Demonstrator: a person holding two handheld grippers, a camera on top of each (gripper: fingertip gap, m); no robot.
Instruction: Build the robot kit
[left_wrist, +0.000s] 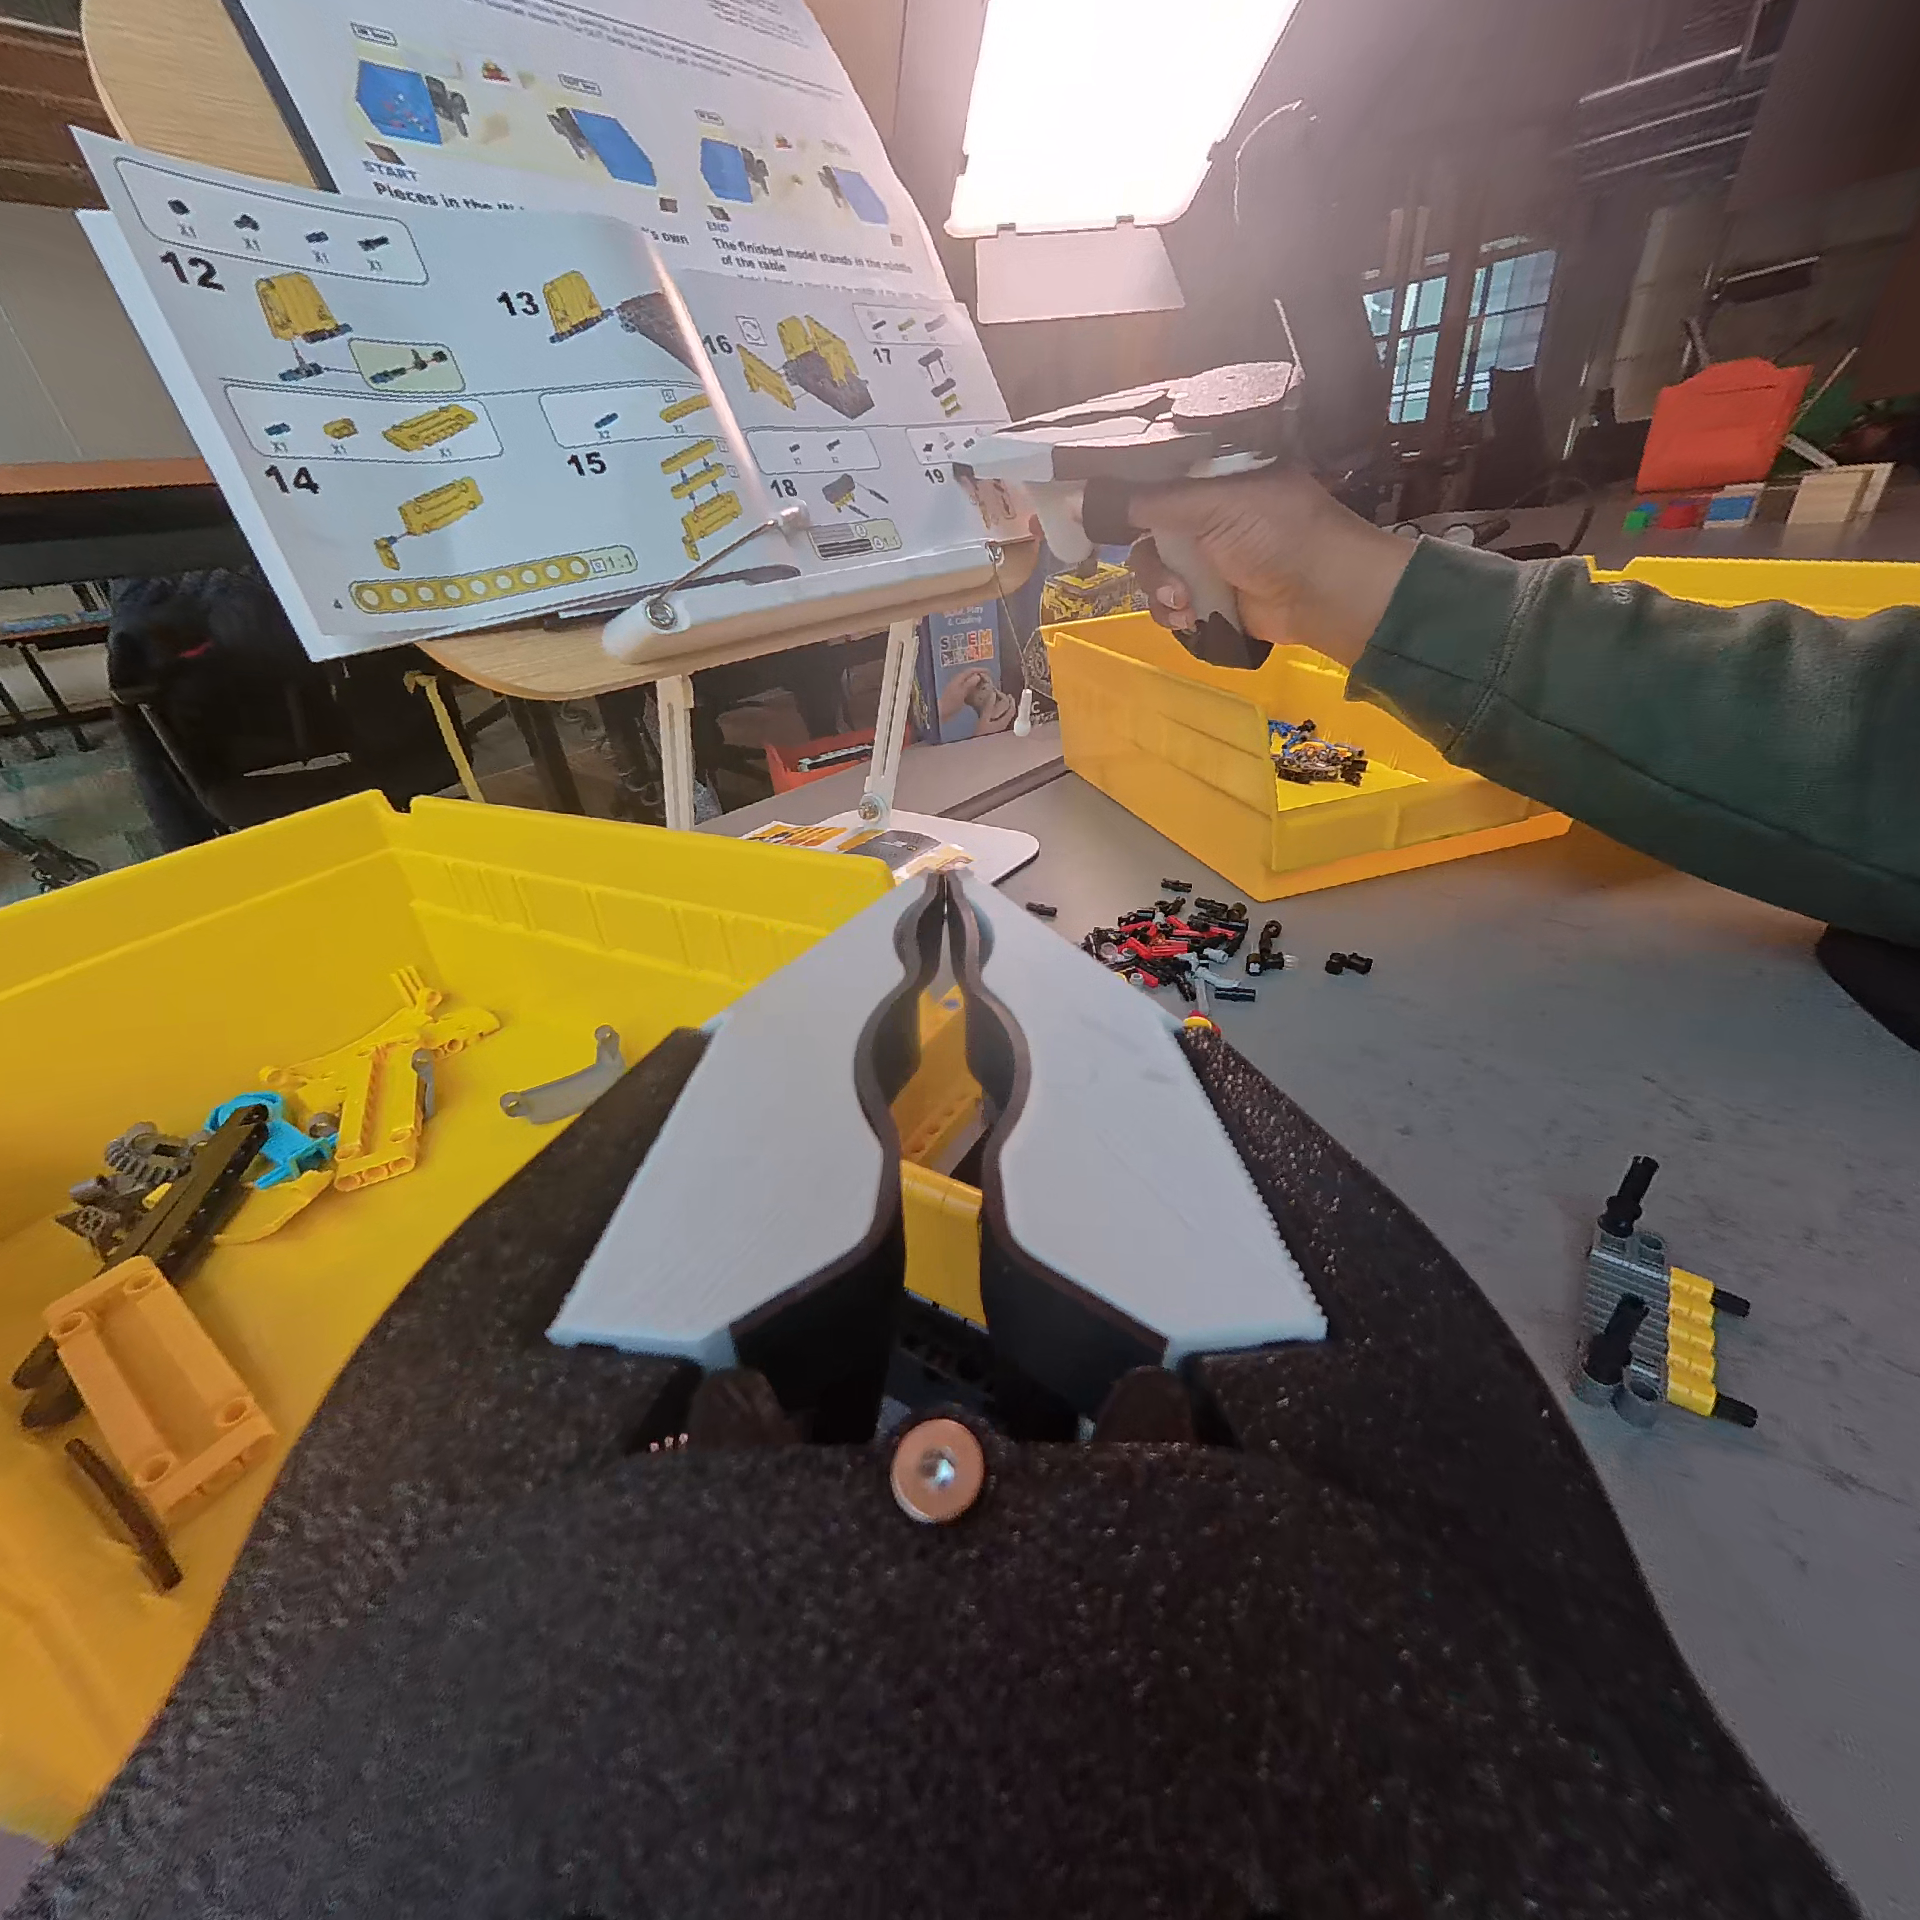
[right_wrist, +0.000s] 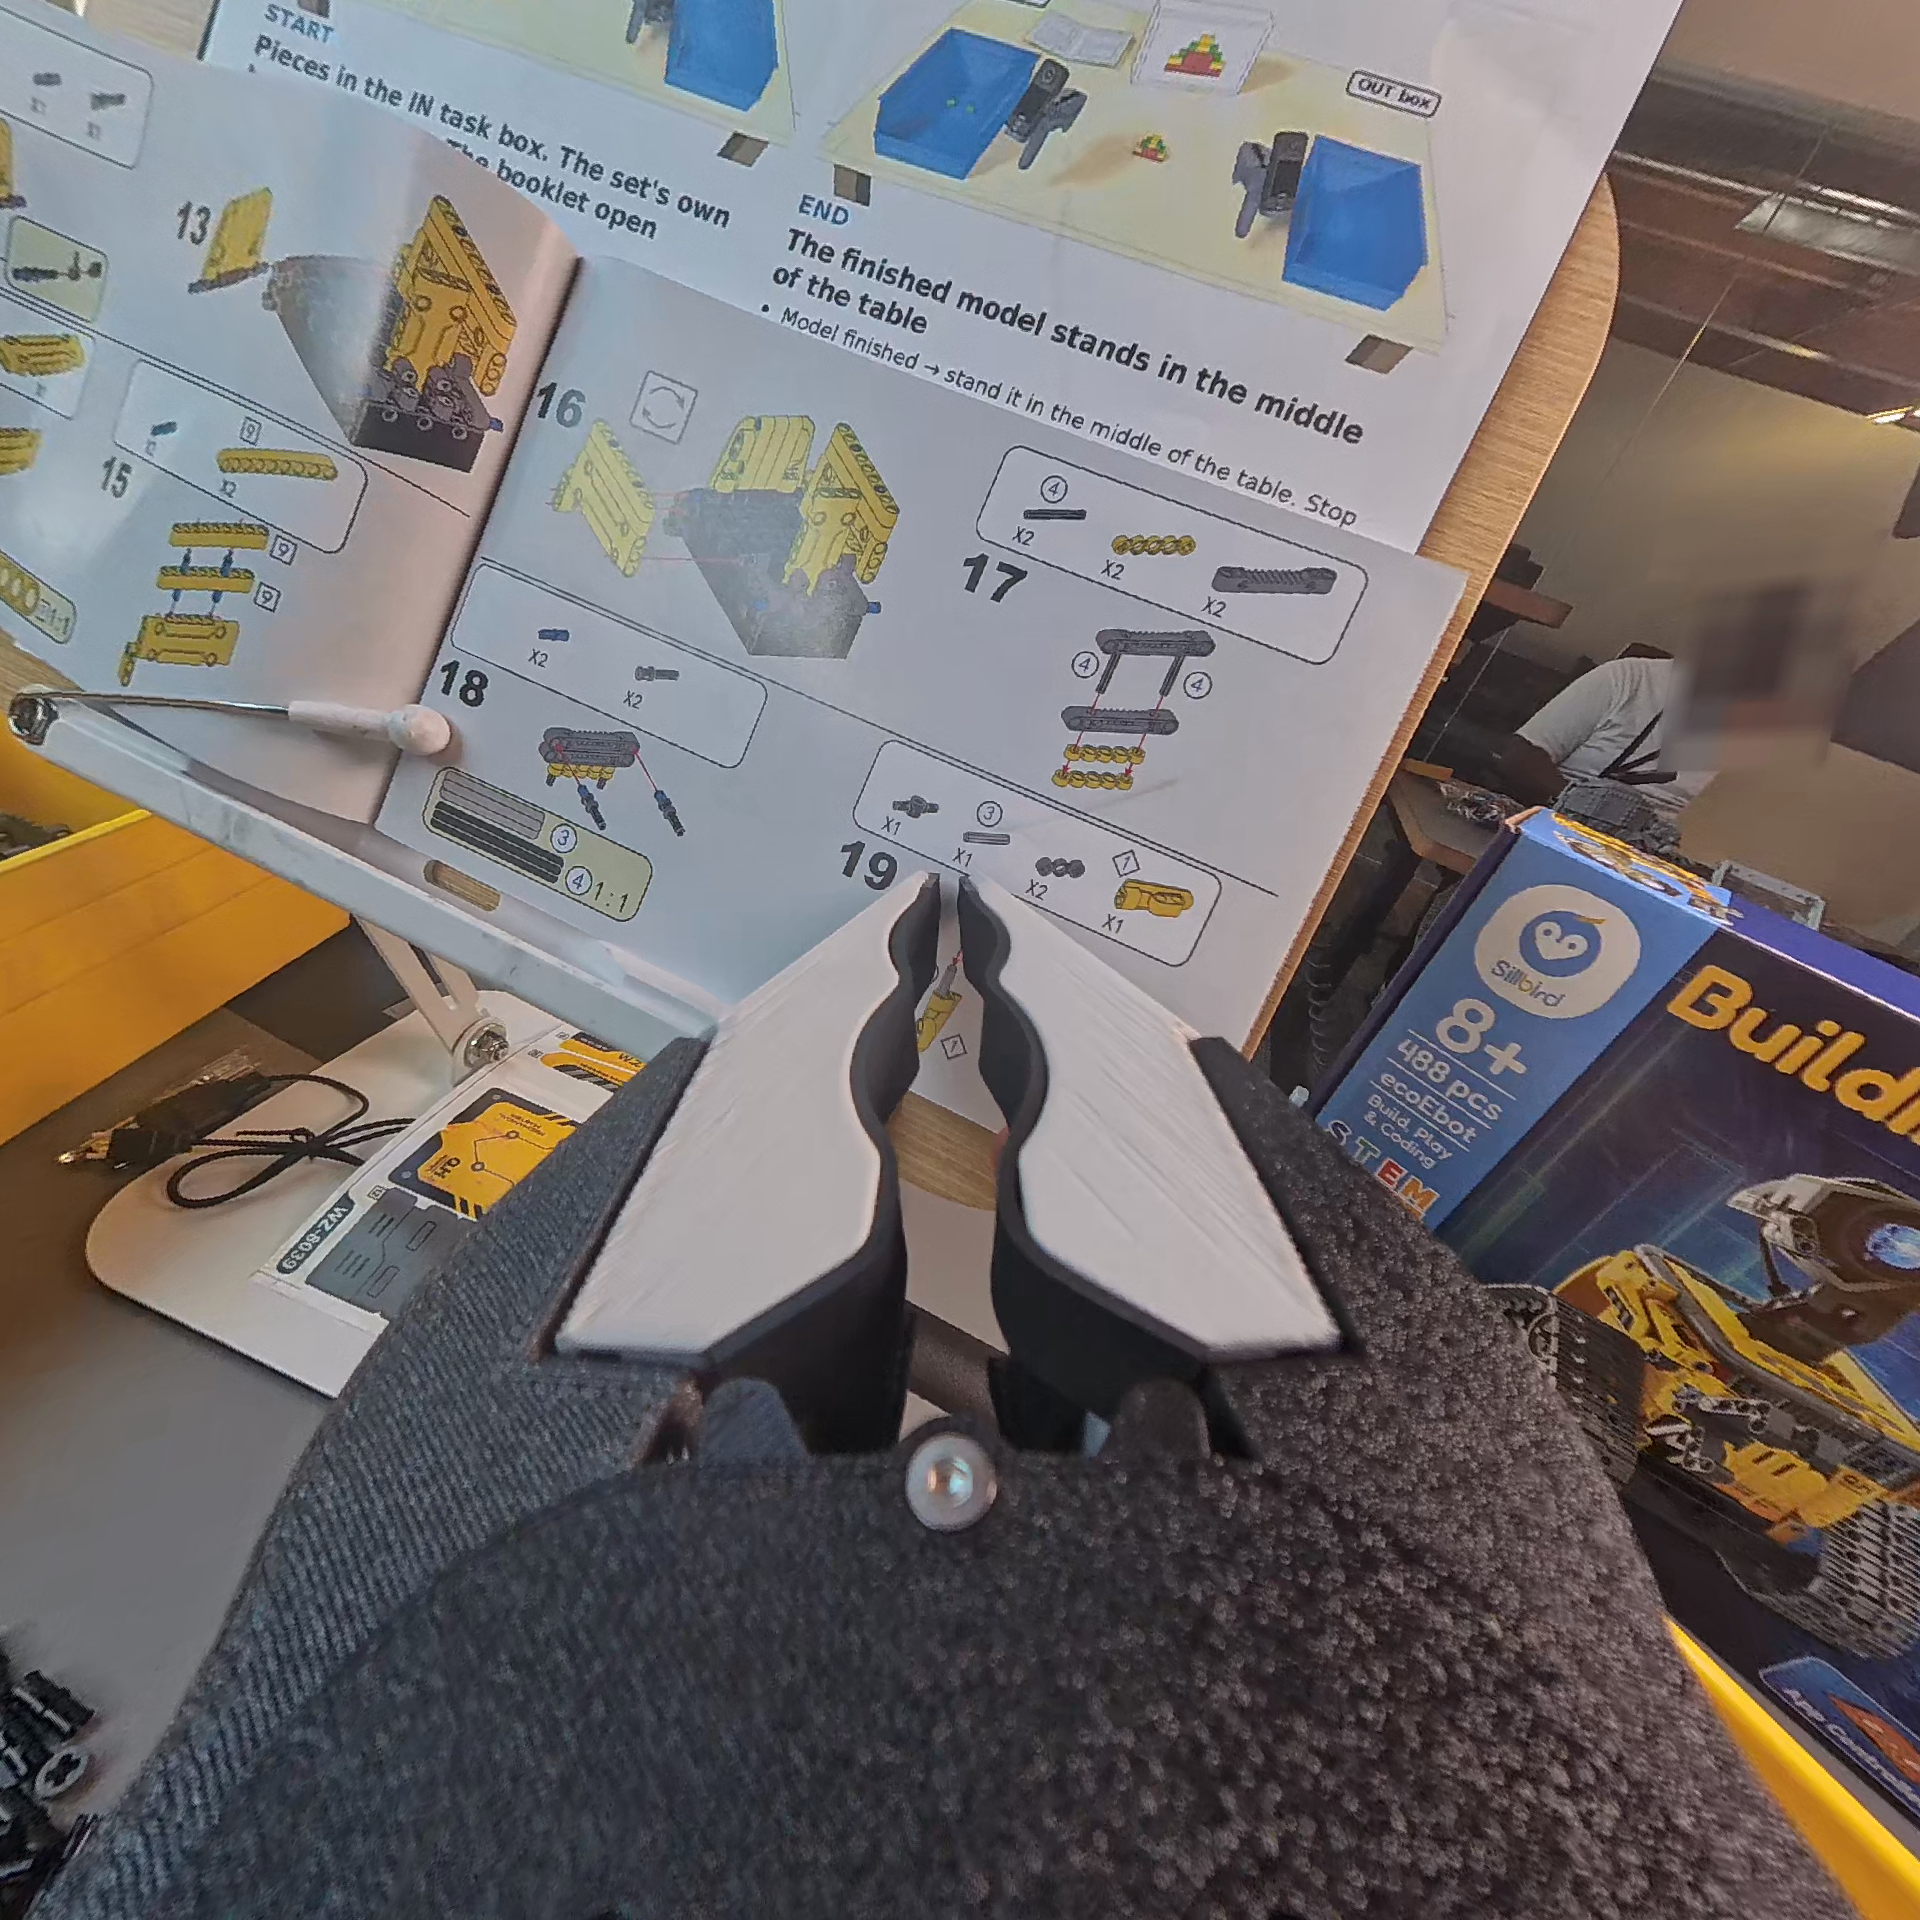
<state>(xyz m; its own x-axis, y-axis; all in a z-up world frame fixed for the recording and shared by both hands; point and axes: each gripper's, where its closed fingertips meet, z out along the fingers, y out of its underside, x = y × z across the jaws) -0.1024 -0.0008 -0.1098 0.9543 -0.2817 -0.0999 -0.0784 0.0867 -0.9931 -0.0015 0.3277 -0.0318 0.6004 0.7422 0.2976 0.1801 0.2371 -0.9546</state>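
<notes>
My left gripper is shut with nothing between its fingers. It hovers over the right rim of a yellow bin that holds several loose yellow, black, grey and blue building pieces. My right gripper is shut and empty, its tips close to the lower right page of an open instruction booklet. In the left wrist view a hand holds the right gripper at the booklet's lower right corner. The booklet rests on a white stand.
A small grey and yellow assembly lies on the grey table at right. A pile of small black and red pins lies past my left gripper. A second yellow bin holds a small assembly. A blue toy box stands right of the stand, and a black cable lies on the stand's base. Left tips to right tips: about 35 centimetres.
</notes>
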